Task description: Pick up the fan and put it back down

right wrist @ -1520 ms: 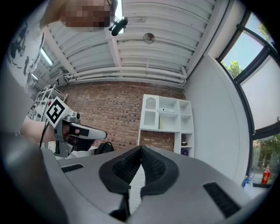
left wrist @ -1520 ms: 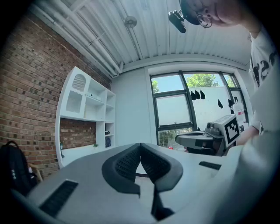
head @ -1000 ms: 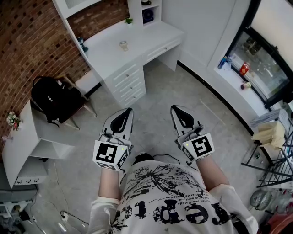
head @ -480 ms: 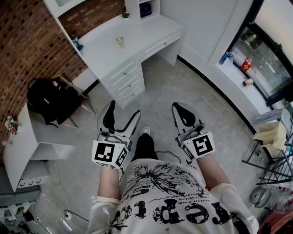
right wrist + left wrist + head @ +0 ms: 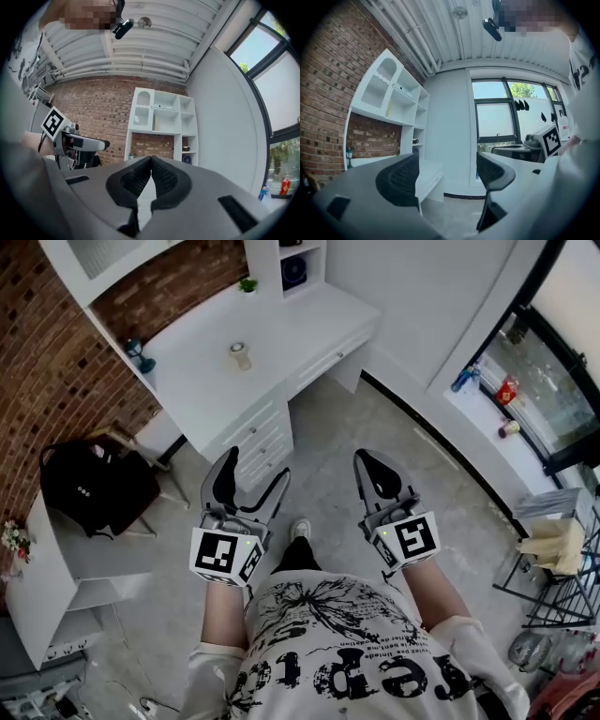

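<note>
The grey left hand-held gripper (image 5: 251,470) has just been opened wide, with nothing between; the grey right hand-held gripper (image 5: 373,465) is closed and empty. The fan is not recognised anywhere, so a wrong object may be approached.

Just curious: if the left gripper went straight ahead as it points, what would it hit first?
Probably the drawers of the white desk; nothing shows in between, though depth is unclear.

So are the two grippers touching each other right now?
Apart. The head view shows the left gripper and the right gripper side by side, with bare floor and a shoe in the gap between them.
</note>
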Demonstrator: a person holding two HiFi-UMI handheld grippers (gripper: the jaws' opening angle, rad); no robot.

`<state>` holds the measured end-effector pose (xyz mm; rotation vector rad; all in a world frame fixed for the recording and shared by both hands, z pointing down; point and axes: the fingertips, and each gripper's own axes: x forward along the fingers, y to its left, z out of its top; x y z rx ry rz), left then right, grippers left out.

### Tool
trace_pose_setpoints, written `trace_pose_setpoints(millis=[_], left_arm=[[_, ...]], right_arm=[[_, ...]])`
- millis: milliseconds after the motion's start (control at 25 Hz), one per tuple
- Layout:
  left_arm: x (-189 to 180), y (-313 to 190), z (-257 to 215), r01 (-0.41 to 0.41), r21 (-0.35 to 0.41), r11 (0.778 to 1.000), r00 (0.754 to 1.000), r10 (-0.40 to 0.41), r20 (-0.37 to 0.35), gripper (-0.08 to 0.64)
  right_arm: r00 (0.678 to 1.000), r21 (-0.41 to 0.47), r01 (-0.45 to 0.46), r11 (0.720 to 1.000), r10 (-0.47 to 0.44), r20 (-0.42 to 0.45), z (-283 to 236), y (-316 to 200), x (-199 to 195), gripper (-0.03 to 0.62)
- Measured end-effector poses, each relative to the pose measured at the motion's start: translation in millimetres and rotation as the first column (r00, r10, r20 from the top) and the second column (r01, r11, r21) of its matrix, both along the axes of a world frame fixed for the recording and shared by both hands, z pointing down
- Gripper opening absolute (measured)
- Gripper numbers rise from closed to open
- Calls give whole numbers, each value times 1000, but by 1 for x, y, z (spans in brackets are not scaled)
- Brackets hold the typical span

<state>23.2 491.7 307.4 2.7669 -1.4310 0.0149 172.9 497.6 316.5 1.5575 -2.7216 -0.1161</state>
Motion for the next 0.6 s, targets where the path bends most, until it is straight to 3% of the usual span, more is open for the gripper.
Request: trace_pose_setpoints(millis=[320, 600], left_arm=[[-46, -174, -17, -18, 34, 999, 1000, 17, 15, 368], [-74, -269, -6, 9, -4, 1000, 1000, -9, 30, 368]], right_arm=[[1000, -7, 23, 1000, -23, 19, -14, -176, -51, 15], [998, -50, 54, 997, -54, 19, -5, -277, -80, 26]])
